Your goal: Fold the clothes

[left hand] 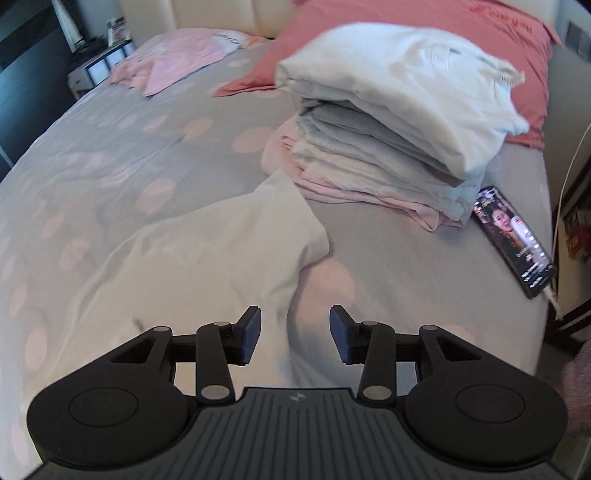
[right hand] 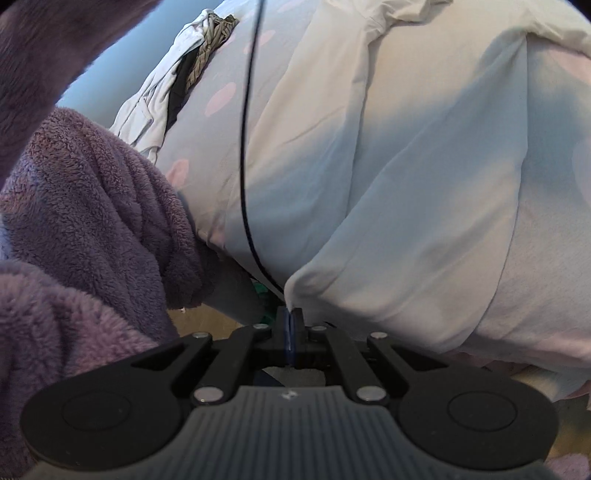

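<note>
So the white garment [left hand: 207, 266] I'm folding is spread out rumpled on the bed [left hand: 110, 147], on the grey cover with the pink dots, and one edge of it reaches right up to the near side of the bed. My right hand-held gripper [right hand: 290, 325] is clamped fully shut on a corner of that garment, the fabric pinched between the blue pads and pulled up into a little peak just off the bed's edge. My left hand-held gripper [left hand: 294, 334] hangs over the garment with its jaws partly open and nothing between them, just cloth and cover showing through the gap. Past the garment, further up the bed, there's the stack of folded clothes [left hand: 388, 147], whites on top and something pale pink at the bottom, with the top piece looking blurry. Right beside that stack, towards the bed's edge, a phone [left hand: 513, 240] lies face up with its screen lit and a white cable plugged into it. Behind the stack is a coral pillow [left hand: 443, 33], and over on the other side of the bed's head end there's a loose pink garment [left hand: 173, 59]. In the right wrist view my fuzzy purple sleeve [right hand: 92, 206] fills the side next to the garment, a thin black cable [right hand: 245, 147] hangs across it, and a small crumpled heap of clothes [right hand: 177, 81] sits further along the bed.
</note>
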A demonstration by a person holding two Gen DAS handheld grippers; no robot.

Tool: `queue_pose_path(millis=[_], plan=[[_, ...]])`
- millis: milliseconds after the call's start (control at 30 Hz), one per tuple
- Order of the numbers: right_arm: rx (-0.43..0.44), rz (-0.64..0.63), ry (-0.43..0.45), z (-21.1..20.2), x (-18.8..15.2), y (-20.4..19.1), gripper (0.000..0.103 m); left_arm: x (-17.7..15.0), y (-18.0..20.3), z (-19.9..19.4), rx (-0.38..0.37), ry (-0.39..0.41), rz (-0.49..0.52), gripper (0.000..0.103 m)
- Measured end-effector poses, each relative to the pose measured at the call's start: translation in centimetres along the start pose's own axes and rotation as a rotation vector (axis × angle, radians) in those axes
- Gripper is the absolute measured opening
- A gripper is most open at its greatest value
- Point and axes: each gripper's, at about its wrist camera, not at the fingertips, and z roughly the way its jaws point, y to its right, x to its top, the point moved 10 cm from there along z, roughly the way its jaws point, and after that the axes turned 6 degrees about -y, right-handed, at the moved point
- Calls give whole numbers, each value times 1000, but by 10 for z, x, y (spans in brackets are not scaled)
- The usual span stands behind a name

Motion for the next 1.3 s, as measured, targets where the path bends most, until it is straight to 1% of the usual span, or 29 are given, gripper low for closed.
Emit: queue_pose_path(millis=[200,300,367,433,467,500,600,767,833,933,1033,1100,1300], plan=[[14,-12,-12,0,2,2,1,25,10,61,42,-30,84,39],[26,-5,-16,0,3,4,1,34,18,79,54,-39,118,39],[34,6,-16,0,2,7,1,37,26,87,62,-35,161,39],[39,15,-16,1,2,9,1,39,29,95,93,-36,198,38],[38,17,-16,1,1,10,1,39,28,99,103,-39,193,31],[38,19,-16,1,1,10,1,41,24,100,100,-42,164,18],[37,25,-16,1,0,11,1,46,4,93,65,-32,36,4],[27,14,-3,-4,-2,8,1,50,-45,47,-28,62,-200,4],[21,6,3,-5,-1,6,1,46,-69,23,-49,107,-287,3],[10,-9,9,-7,-1,1,1,37,-100,-7,-69,166,-389,3],[-3,-34,12,-9,0,-4,1,22,-126,-34,-85,219,-484,3],[-13,-48,10,-9,1,-7,1,9,-139,-49,-88,249,-531,3],[-19,-66,-12,-6,-1,-9,1,-49,-184,-78,-103,328,-690,3]])
